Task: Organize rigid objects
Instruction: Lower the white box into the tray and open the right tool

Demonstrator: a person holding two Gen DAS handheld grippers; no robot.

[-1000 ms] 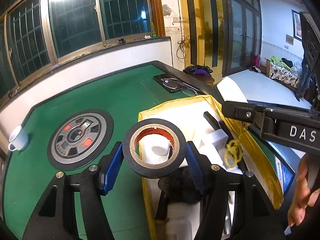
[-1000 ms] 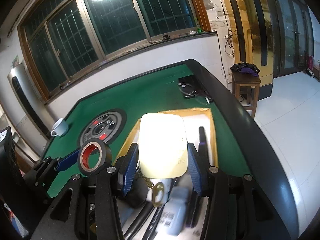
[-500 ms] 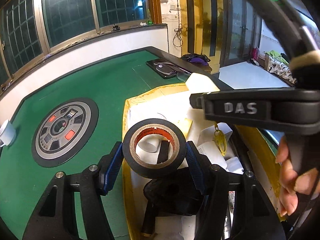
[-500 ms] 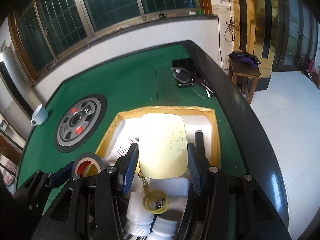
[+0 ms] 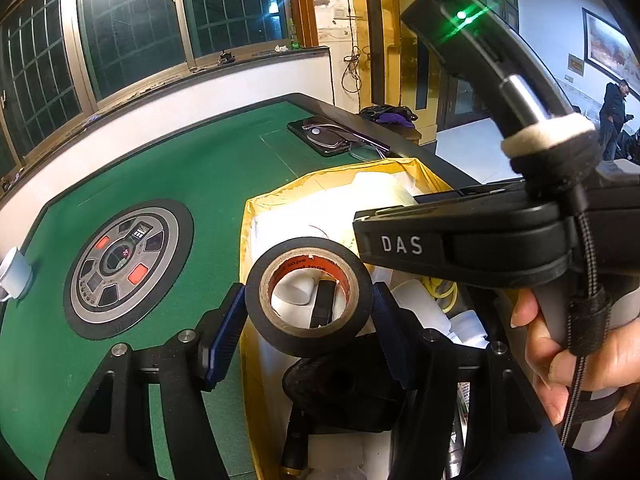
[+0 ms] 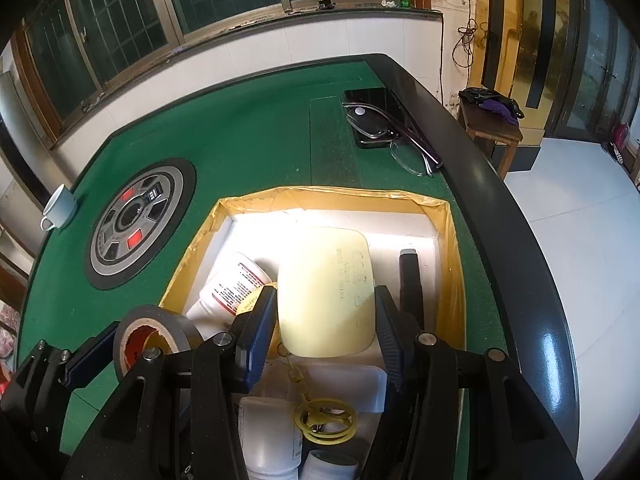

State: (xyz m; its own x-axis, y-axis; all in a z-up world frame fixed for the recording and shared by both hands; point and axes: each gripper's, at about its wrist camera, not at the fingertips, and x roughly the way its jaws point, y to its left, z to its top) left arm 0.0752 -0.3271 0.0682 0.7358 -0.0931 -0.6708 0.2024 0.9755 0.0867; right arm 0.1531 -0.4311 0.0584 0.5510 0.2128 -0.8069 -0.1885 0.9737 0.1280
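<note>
Over the last second both hands have sunk toward the yellow-taped white foam box (image 6: 448,216) near the right edge of the green felt worktop (image 6: 248,128). The right gripper (image 6: 326,316) came down more, and its view now looks into the box rather than across the room.

The left gripper (image 5: 308,308) has its jaws clenched on the black roll of electrical tape with a red-printed cardboard core (image 5: 308,296), held above the box's left wall. The right gripper's jaws grasp the pale yellow flat plastic card with a yellow keyring (image 6: 326,292) over the box's middle. We judge both items are about to be dropped in, among the white plastic bottles (image 6: 232,284) and a black bar-shaped item (image 6: 410,276) already there.

Writing: "DAS" in white on the right gripper's body (image 5: 402,245). The card carries embossed text, possibly "MADE IN CHINA". The bottle label has red and black print, unreadable. The tape core's print is also unreadable.
</note>
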